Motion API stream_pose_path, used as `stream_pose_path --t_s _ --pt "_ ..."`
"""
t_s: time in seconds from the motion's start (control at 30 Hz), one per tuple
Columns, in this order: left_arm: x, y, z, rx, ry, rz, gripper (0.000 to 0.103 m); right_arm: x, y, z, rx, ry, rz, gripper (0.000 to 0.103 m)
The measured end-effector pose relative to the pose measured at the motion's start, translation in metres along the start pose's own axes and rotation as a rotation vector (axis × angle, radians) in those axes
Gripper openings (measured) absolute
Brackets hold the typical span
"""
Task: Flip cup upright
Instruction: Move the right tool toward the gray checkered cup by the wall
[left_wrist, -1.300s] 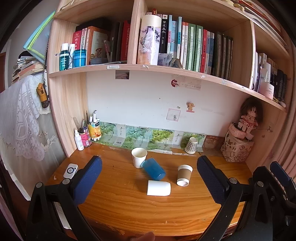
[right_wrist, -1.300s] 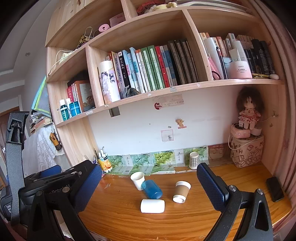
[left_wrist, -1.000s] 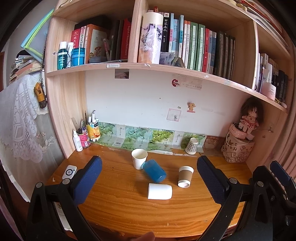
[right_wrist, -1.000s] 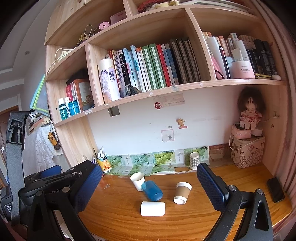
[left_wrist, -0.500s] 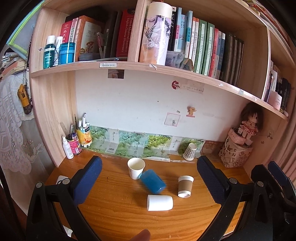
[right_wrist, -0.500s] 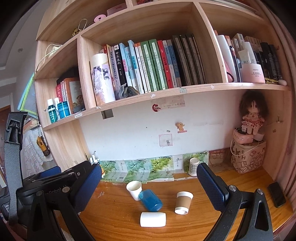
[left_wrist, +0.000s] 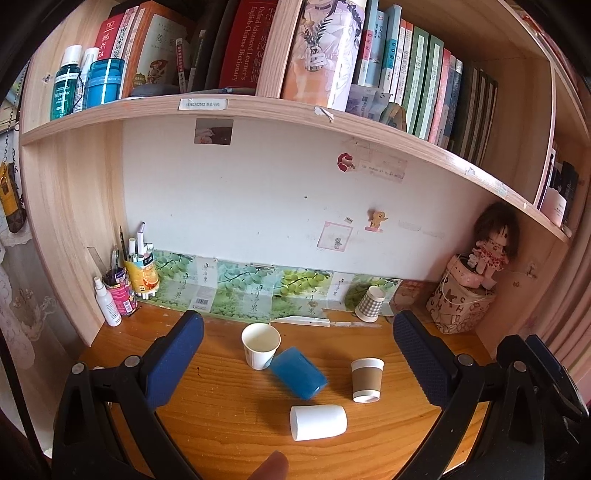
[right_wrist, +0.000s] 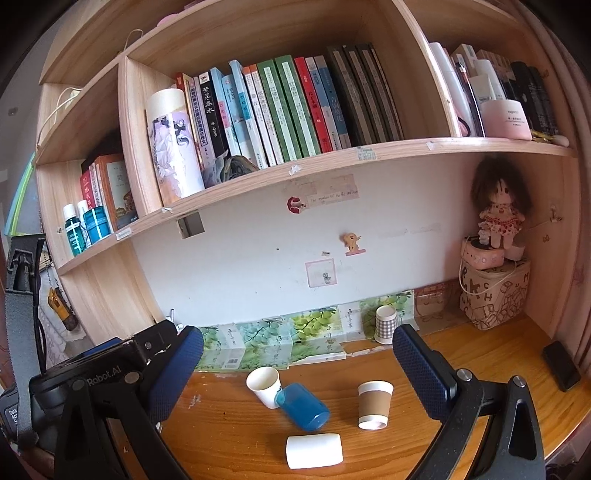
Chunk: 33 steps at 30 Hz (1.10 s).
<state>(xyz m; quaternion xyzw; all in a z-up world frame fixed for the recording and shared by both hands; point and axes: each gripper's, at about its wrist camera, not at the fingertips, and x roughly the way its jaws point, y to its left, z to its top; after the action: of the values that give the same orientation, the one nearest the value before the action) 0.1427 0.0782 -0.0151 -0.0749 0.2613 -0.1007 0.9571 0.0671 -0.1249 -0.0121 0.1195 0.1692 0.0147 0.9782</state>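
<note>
A white cup (left_wrist: 318, 422) lies on its side on the wooden desk (left_wrist: 229, 417); it also shows in the right wrist view (right_wrist: 314, 450). A blue cup (left_wrist: 298, 372) (right_wrist: 302, 405) lies tipped against an upright white paper cup (left_wrist: 260, 345) (right_wrist: 264, 385). A brown-sleeved cup (left_wrist: 366, 379) (right_wrist: 374, 404) stands upside down. A checked cup (left_wrist: 369, 303) (right_wrist: 386, 324) stands upside down by the wall. My left gripper (left_wrist: 297, 350) and right gripper (right_wrist: 297, 365) are both open and empty, held well back from the cups.
Pen pots and a spray bottle (left_wrist: 125, 280) stand at the desk's back left. A doll on a box (left_wrist: 469, 295) sits at the back right. A black phone (right_wrist: 561, 365) lies at the far right. Bookshelves (right_wrist: 295, 162) hang above the desk.
Both grippers have moved forward toward the desk and shelves, so the cups look larger. The cups have not moved. Both grippers stay open.
</note>
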Motion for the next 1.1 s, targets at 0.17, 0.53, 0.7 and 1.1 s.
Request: stream_pose_path --t_s 0.17,0.53,0.7,1.1 --pt "0.015 0.002 0.002 0.000 0.045 -0.032 0.102 0.007 -0.001 0.001 0.012 0.011 -0.042 0.103" --pt "0.034 -0.001 -0.003 -0.058 0.124 -0.010 0.102 0.032 -0.017 -0.001 0.031 0.069 -0.027 0.103" --pt "0.046 -0.014 -0.005 -0.078 0.161 0.035 0.102 0.049 -0.040 0.000 0.067 0.113 -0.007 0.103" --pt "0.095 -0.059 -0.008 -0.083 0.303 0.189 0.102 0.117 -0.115 0.016 0.070 0.281 -0.017 0.103"
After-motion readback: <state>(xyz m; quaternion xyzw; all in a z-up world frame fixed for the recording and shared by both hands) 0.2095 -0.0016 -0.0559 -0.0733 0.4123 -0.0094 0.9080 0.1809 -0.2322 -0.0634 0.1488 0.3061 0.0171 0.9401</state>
